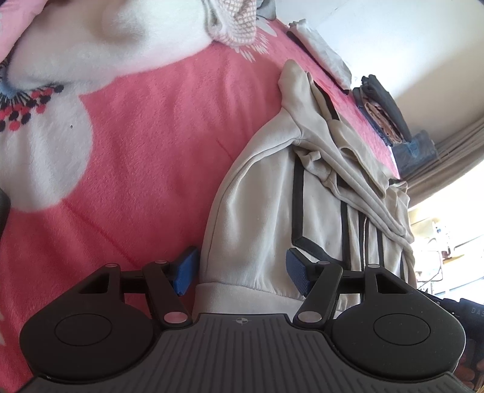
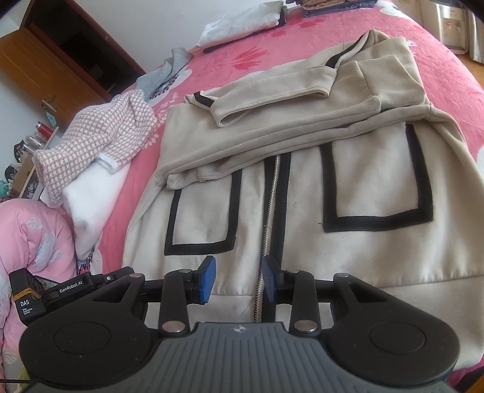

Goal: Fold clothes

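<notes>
Evidently mid-fold, the beige jacket [image 2: 302,187] is lying front-up on the bed [image 2: 272,45], sleeves crossed at upper centre; both the left gripper [image 1: 242,269] and right gripper [image 2: 239,279] are hovering released at its hem.

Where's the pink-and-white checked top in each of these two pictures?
Left wrist view: checked top at the top edge, middle, partly cut off.
Right wrist view: it lies at left, beside the beige zip jacket.
Shared landmark: that jacket on the pink blanket.
</notes>
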Demonstrator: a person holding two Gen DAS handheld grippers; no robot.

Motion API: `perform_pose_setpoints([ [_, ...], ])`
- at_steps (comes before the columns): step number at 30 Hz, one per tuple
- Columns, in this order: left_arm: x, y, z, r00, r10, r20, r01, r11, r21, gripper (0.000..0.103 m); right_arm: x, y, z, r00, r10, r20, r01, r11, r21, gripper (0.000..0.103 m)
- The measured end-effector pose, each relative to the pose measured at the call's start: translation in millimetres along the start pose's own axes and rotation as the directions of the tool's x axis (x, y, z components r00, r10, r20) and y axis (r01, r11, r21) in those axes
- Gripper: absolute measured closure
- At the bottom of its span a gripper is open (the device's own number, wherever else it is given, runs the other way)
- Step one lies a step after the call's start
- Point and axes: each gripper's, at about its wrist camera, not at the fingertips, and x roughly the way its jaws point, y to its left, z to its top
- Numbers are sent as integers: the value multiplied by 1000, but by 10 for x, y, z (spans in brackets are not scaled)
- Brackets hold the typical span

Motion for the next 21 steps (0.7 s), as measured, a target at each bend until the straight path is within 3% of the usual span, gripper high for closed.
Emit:
perform_pose_setpoints([
  [16, 28, -60, 3, 999, 17, 27, -18, 999, 37, 38, 54, 44, -23, 1000, 6, -17, -6, 1000, -6, 67],
  [21, 31, -5, 13, 1000, -13, 23, 13, 1000, 8, 37, 56, 32, -32, 1000, 6, -19, -6, 1000, -2, 67],
])
